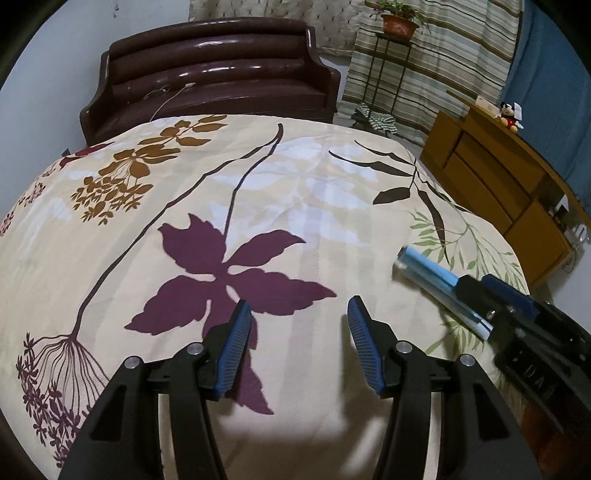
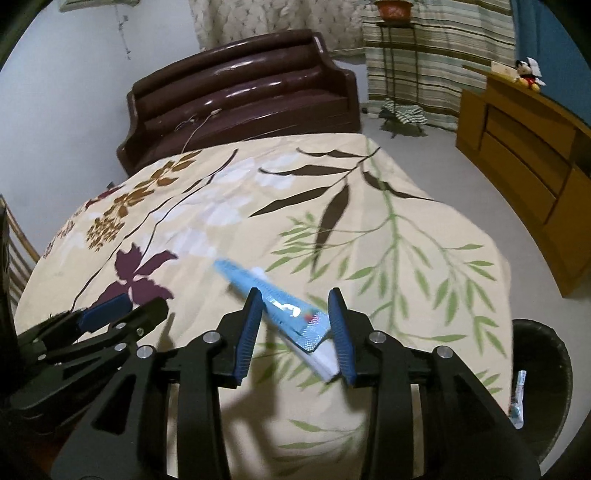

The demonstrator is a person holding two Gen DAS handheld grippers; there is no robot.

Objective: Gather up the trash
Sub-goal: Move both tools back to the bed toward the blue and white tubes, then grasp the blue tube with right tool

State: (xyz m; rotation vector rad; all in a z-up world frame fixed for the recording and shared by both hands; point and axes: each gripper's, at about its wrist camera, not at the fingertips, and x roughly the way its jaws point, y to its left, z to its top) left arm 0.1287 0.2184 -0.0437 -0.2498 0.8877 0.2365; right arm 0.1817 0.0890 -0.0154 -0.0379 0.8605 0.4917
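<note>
Starting with left wrist view: left hand-held gripper (image 1: pixel 299 314) hovers over the bed (image 1: pixel 295 177), jaws moderately apart, nothing between the blue pads (image 1: pixel 236 347). Below it, the purple flower print on the floral cover. At right, the right hand-held gripper (image 1: pixel 476 291) comes in from the lower right edge with a light-blue wrapper (image 1: pixel 432 273) sticking out past its tips toward the far left, above the cover. Far side: brown sofa (image 1: pixel 221 74), striped curtain (image 1: pixel 436 62), plant pot (image 1: pixel 399 24) on a stand, wooden cabinet (image 1: pixel 491 184) with a plush toy (image 1: pixel 511 114) on top.

Right wrist view: wrapper (image 2: pixel 280 306) lies diagonally between the right hand-held gripper's (image 2: pixel 295 299) pads, long end pointing far left. Near end sits against the right pad; left pad is at the wrapper's edge, and blur hides whether it presses. So: wrapper between the jaws, firm clamp not confirmed. Left hand-held gripper (image 2: pixel 107 306) shows at lower left, over the cover. Dark bin (image 2: pixel 546 387) at the lower right, just off the bed's near right corner, with a piece of trash (image 2: pixel 517 402) at its rim.
</note>
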